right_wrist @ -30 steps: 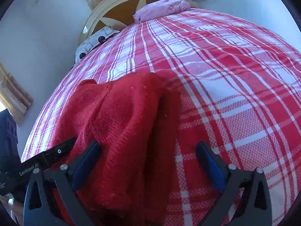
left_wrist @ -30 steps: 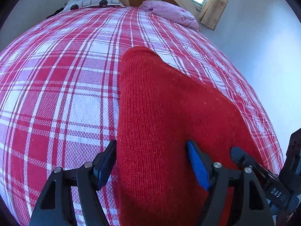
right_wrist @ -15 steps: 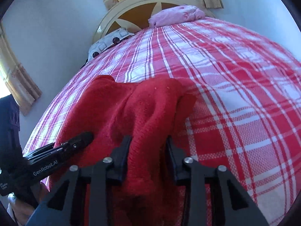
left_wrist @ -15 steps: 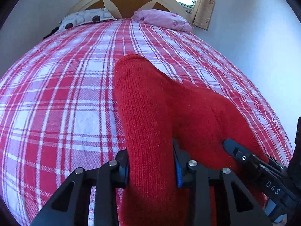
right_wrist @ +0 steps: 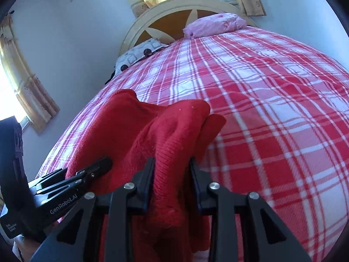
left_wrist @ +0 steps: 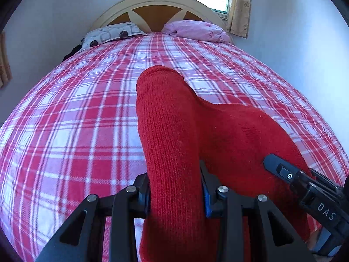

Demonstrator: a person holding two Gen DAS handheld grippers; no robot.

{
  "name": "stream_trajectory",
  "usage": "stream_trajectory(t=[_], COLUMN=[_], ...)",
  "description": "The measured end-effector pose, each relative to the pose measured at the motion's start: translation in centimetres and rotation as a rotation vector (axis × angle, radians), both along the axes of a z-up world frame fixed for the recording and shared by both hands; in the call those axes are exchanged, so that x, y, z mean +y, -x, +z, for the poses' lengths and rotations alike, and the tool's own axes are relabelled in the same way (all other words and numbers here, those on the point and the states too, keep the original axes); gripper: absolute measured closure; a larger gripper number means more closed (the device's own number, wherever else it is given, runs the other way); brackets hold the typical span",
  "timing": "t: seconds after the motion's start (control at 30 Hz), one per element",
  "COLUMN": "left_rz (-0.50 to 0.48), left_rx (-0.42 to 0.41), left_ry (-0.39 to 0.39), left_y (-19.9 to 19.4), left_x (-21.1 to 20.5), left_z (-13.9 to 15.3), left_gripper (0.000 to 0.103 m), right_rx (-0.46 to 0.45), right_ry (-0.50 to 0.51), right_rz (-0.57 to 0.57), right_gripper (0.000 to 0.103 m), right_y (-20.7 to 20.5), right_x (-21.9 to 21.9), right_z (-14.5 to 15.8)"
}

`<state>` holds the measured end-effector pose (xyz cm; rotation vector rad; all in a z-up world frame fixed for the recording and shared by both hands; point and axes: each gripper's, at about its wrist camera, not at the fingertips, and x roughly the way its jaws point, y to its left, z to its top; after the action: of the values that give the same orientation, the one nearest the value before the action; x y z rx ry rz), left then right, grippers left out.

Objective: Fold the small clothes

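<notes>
Both claws have clamped onto the red knit and begun lifting it since a second ago.

Left claw [left_wrist: 175,193], low centre of its frame, pinches a thick ridge of the red knit garment [left_wrist: 196,131]; right claw [right_wrist: 172,181], low centre of its own view, is closing tighter on a bunched edge. Held at two near points, probably so the cloth rises evenly for a fold, the garment drapes onto the plaid bed [left_wrist: 76,120], pillows [left_wrist: 113,33] at upper frame.
</notes>
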<state>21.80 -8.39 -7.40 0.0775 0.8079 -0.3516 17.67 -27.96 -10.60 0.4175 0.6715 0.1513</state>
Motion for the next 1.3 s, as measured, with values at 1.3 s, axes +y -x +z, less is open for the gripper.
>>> stream_trajectory(t=[1.3], left_rz=[0.246], left_rx=[-0.052], left_ry=[-0.059], left_y=[-3.5], left_x=[19.5], left_z=[-0.5], left_gripper=[0.067], right_rx=[0.031], right_ry=[-0.022], right_rz=[0.230], right_gripper=[0.071], right_y=[-7.1], right_x=[19.0], right_z=[-0.9])
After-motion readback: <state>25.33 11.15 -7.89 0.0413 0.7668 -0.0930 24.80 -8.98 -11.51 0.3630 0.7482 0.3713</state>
